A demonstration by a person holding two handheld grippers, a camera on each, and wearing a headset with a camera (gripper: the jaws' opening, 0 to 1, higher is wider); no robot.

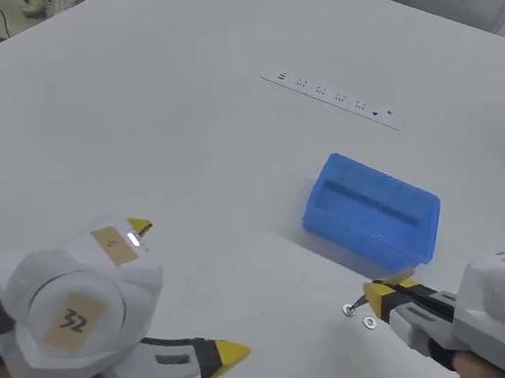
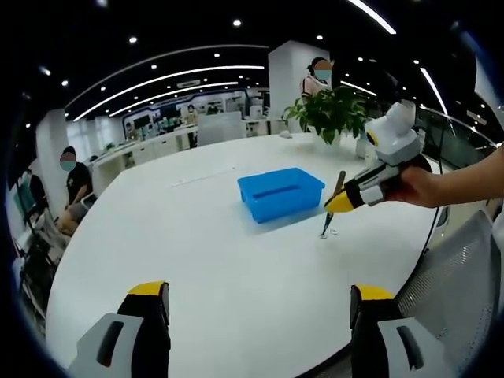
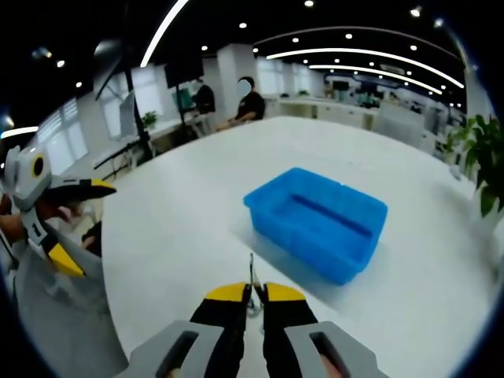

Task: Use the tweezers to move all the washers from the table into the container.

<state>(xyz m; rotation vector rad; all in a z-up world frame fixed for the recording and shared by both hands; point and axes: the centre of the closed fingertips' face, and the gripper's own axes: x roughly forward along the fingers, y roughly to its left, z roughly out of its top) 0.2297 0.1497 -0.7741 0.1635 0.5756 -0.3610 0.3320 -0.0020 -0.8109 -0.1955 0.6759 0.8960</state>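
Lower right in the head view, the right gripper clamps the tweezers, tips at a washer. The left gripper gapes wide, empty.

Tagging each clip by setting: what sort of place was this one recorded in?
Most likely an open-plan office: a big white table, rows of desks with seated people behind it, curved ceiling strip lights, and a potted plant.
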